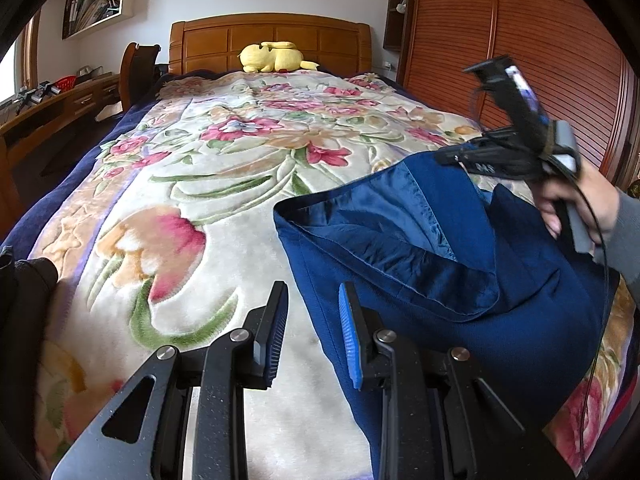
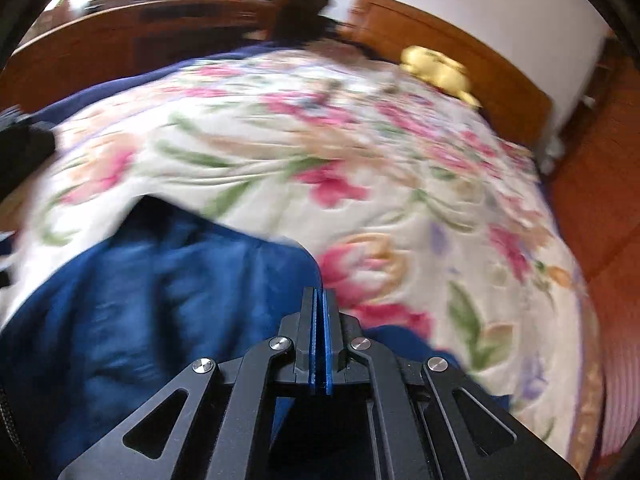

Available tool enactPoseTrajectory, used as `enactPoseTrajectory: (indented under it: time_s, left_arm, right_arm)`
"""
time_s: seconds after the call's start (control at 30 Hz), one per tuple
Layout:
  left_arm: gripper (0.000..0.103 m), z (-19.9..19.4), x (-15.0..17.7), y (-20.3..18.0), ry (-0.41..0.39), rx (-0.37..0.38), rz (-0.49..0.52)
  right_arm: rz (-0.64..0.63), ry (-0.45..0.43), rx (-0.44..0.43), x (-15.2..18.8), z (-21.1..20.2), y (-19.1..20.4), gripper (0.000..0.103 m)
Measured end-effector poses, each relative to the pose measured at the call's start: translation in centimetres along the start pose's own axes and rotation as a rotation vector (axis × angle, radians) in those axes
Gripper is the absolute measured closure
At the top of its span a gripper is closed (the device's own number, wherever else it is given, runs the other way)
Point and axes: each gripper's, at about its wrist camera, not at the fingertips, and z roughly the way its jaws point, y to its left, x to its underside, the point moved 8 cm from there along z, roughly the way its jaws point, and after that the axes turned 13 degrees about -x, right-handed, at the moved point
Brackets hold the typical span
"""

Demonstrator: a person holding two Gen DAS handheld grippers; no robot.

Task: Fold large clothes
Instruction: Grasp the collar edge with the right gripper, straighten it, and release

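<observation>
A large dark blue garment (image 1: 400, 280) with a shiny lining lies on the floral blanket (image 1: 200, 160) at the near right of the bed. One flap is raised like a tent, its top corner reaching the tip of my right gripper (image 1: 442, 157), which a hand (image 1: 572, 200) holds. In the blurred right wrist view that gripper (image 2: 320, 296) has its pads pressed together at the edge of the garment (image 2: 140, 300). My left gripper (image 1: 312, 292) stands open just left of the garment's near edge, with bare blanket showing between its fingers.
A yellow plush toy (image 1: 272, 58) lies by the wooden headboard (image 1: 264, 36). A slatted wooden wardrobe (image 1: 520, 40) runs along the right of the bed, a desk (image 1: 48, 108) and chair along the left. Dark cloth (image 1: 24, 300) sits at the near left edge.
</observation>
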Motion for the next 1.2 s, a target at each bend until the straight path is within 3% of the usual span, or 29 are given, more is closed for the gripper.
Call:
enactPoseTrajectory:
  time_s: [0.03,0.1,0.17,0.23,0.6,0.9,1.2]
  left_arm:
    - [0.076,0.0,0.0,0.0,0.0,0.0,0.0]
    - [0.076,0.0,0.0,0.0,-0.003,0.001,0.001]
    - [0.076,-0.1,-0.1,0.0,-0.006,0.001,0.001]
    - [0.076,-0.1,-0.2,0.0,-0.006,0.001,0.0]
    - [0.076,-0.2,-0.1,-0.4,-0.006,0.002,0.01]
    - [0.076,-0.3,-0.1,-0.5,-0.008,0.004,0.009]
    - [0.076,-0.3,0.0,-0.7,-0.005,0.004,0.013]
  right_arm:
    - [0.029,0.014,0.004,0.0,0.4,-0.6,0.1]
    - [0.08,0.013,0.001,0.2,0.4,-1.3,0.09]
    - [0.101,-0.015,-0.038,0.3,-0.5,-0.7,0.062]
    - [0.105,-0.03,-0.103,0.9,-1.6,0.3,0.05]
    - [-0.01,0.103,-0.389,7.1,-3.5,11.6,0.048]
    - [-0.062,0.157,-0.397,9.3,-3.5,12.6,0.048]
    - [-0.066,0.176,-0.403,8.7,-5.2,11.9,0.048]
